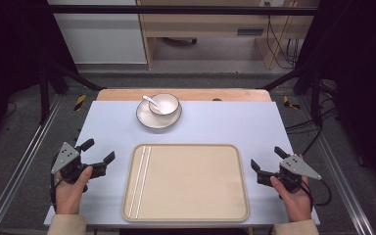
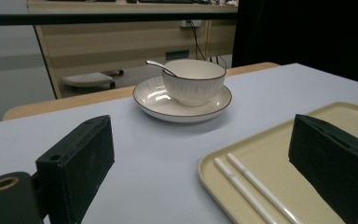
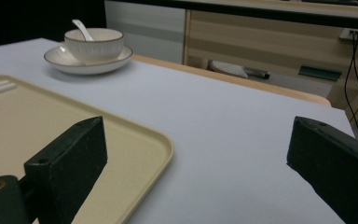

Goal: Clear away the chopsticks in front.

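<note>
A beige tray (image 1: 191, 196) lies at the near middle of the pale blue table, with two white chopsticks (image 1: 141, 178) along its left side. At the far middle a white bowl (image 1: 165, 104) with a spoon (image 1: 150, 101) in it stands on a white plate (image 1: 149, 120). My left gripper (image 1: 98, 151) is held open just left of the tray, nothing between its jaws. My right gripper (image 1: 267, 157) is held open just right of the tray, also holding nothing. The bowl (image 2: 193, 80), plate (image 2: 156, 103) and chopsticks (image 2: 249, 184) show ahead in the left gripper view; the bowl (image 3: 94, 43) and tray (image 3: 144, 140) show in the right gripper view.
The table mat (image 1: 235, 122) ends in a wooden edge (image 1: 127, 94) at the far side. Beyond it stand wooden furniture (image 1: 210, 24) and hanging cables (image 1: 284, 44). Metal frame rails (image 1: 24, 161) run along both sides of the table.
</note>
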Motion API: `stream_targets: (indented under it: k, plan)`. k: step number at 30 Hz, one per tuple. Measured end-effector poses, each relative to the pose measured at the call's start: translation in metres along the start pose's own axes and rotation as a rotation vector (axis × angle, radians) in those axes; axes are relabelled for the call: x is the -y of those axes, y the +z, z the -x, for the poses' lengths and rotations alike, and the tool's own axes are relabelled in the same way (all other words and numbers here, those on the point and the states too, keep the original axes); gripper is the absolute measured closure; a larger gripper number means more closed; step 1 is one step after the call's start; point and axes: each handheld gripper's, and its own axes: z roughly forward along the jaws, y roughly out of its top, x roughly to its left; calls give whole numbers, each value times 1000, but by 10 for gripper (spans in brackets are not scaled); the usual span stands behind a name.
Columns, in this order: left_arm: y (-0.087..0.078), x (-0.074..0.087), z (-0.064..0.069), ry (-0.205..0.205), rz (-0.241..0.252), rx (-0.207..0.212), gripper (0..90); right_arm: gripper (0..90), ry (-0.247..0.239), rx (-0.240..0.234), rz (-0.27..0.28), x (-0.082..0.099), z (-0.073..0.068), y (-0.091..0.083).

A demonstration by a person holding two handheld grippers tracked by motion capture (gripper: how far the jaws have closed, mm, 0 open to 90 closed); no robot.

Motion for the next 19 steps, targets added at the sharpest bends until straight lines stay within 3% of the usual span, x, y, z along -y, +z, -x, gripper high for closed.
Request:
stream_targets:
  k: [2, 6, 8, 10, 14, 19]
  plan:
    - [-1, 3, -1, 20, 2, 14, 64, 51, 11, 2, 27, 0, 3, -3]
    - [-1, 10, -4, 7, 11, 40, 53, 36, 9, -15, 34, 2, 4, -4]
    - [-1, 16, -6, 9, 8, 16, 51, 33, -13, -52, 50, 3, 0, -3]
    - [-2, 23, -8, -25, 18, 22, 51, 31, -21, -68, 59, 3, -4, -1]
    - [-3, 24, -5, -1, 21, 34, 51, 34, -62, -81, 54, 4, -9, -1]
    - [-1, 21, 4, 28, 27, 35, 51, 36, -61, -88, 64, 6, -10, -1]
